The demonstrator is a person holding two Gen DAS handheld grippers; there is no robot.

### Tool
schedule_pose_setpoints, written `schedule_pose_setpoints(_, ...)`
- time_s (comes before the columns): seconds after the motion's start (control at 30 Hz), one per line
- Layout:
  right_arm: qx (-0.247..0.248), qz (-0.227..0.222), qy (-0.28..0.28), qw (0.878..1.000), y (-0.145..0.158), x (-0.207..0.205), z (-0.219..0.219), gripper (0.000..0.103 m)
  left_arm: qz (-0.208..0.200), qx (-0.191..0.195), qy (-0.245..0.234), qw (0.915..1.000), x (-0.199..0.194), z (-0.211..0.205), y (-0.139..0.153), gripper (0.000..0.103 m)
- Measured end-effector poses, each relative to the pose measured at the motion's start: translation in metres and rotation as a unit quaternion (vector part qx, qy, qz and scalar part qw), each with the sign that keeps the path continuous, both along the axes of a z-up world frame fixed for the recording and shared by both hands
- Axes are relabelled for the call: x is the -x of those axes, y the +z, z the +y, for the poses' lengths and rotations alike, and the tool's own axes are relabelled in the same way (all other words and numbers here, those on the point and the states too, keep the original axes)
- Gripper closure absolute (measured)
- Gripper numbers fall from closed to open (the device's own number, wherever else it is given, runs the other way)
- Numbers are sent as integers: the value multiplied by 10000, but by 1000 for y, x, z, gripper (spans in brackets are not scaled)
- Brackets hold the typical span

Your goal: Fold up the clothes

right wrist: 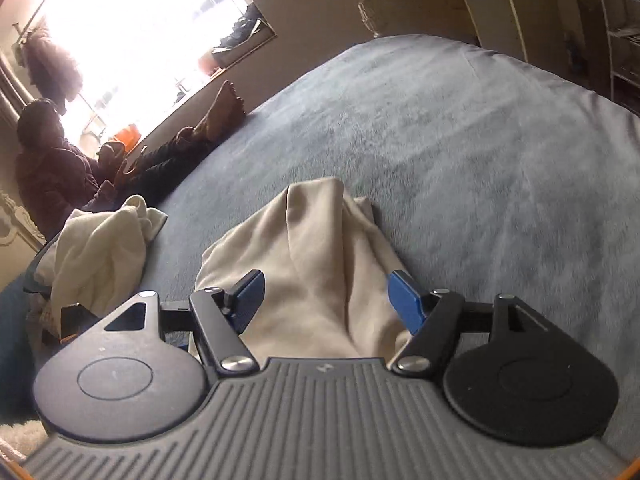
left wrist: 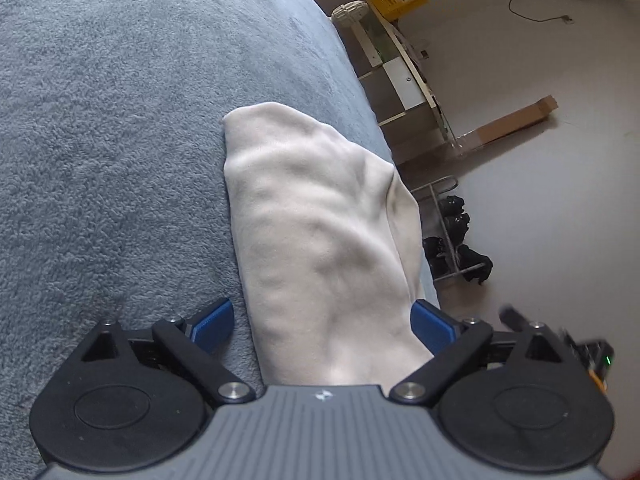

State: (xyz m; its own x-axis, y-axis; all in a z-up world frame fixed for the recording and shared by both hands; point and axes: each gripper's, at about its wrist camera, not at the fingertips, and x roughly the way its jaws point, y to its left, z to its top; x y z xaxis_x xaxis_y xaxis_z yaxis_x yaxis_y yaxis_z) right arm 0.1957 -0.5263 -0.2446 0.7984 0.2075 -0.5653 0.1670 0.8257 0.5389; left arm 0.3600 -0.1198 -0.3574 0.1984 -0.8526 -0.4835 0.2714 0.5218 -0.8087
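A cream garment [left wrist: 320, 216] lies in a long wrinkled strip on the grey fleece bed cover [left wrist: 112, 152], close to the bed's right edge. My left gripper [left wrist: 322, 320] is open, with its blue pads [left wrist: 212, 320] wide apart on either side of the near end of the cloth. In the right wrist view the same cream garment [right wrist: 316, 256] rises in a bunched fold on the bed cover [right wrist: 480, 168]. My right gripper [right wrist: 326, 296] is open too, and its blue pads [right wrist: 404, 300] straddle the cloth. The gripper bodies hide the garment's near ends.
Beyond the bed edge lie bare floor, a pale shelf unit [left wrist: 400, 76], a long cardboard box [left wrist: 516, 120] and a wire rack of black shoes [left wrist: 456, 240]. A pile of white cloth [right wrist: 104, 248] sits at the bed's left, near a seated person [right wrist: 52, 168] by the bright window.
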Motion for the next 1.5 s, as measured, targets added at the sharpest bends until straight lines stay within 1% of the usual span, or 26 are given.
schedule_pose_setpoints(0.1, -583, 100, 110, 9982, -30, -29, -13, 33, -89, -48, -98, 9999, -1, -14, -1, 6)
schedule_pose_setpoints(0.17, -971, 167, 183, 9950, -49, -48, -22, 33, -152, -108, -139, 9997, -4, -22, -3, 3)
schedule_pose_setpoints(0.27, -1549, 267, 293, 9871, -79, -76, -35, 32, -229, -200, -185, 9994, -7, -34, -3, 2)
schedule_pose_setpoints(0.37, -2122, 365, 401, 9757, -108, -105, -48, 30, -205, -187, -166, 9995, -10, -40, -3, 1)
schedule_pose_setpoints(0.4, -2220, 402, 520, 9728, -113, -108, -47, 30, -185, -172, -149, 9996, -11, -41, -4, 1)
schedule_pose_setpoints(0.5, -2275, 518, 1093, 9662, -111, -101, -33, 30, -168, -150, -154, 9996, -12, -43, -5, 0)
schedule_pose_setpoints(0.63, -2336, 670, 1849, 9522, -110, -91, -13, 30, -190, -191, -214, 9994, -13, -44, -4, 0)
schedule_pose_setpoints(0.67, -2363, 695, 1909, 9502, -110, -91, -11, 30, -171, -208, -225, 9994, -13, -44, -2, 0)
schedule_pose_setpoints(0.7, -2402, 709, 1859, 9501, -112, -94, -12, 32, -151, -225, -236, 9994, -14, -44, 0, 0)
schedule_pose_setpoints(0.73, -2441, 723, 1809, 9500, -113, -97, -13, 40, -132, -242, -246, 9993, -14, -44, 2, 0)
schedule_pose_setpoints(0.8, -2311, 824, 1740, 9537, -111, -103, -10, 54, -93, -275, -268, 9992, -14, -43, 6, 1)
schedule_pose_setpoints(0.93, -1795, 814, 1811, 9635, -92, -102, 0, 66, -42, -317, -336, 9989, -15, -43, 15, 4)
schedule_pose_setpoints(1.03, -1386, 717, 1883, 9696, -75, -99, 7, 68, -123, -356, -457, 9982, -13, -47, 27, 4)
schedule_pose_setpoints(1.1, -1177, 645, 1975, 9711, -63, -97, 8, 69, -226, -382, -596, 9972, -12, -55, 37, 4)
schedule_pose_setpoints(1.2, -976, 488, 1996, 9738, -45, -90, -7, 69, -264, -210, -836, 9959, -14, -72, 51, 4)
schedule_pose_setpoints(1.27, -867, 397, 1960, 9760, -31, -84, -28, 69, -342, -146, -1080, 9934, -17, -94, 59, 4)
schedule_pose_setpoints(1.33, -661, 397, 1907, 9786, -20, -81, -50, 69, -439, -216, -1393, 9890, -19, -126, 66, 4)
schedule_pose_setpoints(1.43, -296, 603, 1737, 9825, -8, -82, -84, 69, -564, -539, -1894, 9788, -26, -186, 68, 6)
schedule_pose_setpoints(1.5, -13, 799, 1591, 9840, -3, -86, -104, 69, -612, -728, -2135, 9723, -35, -226, 65, 8)
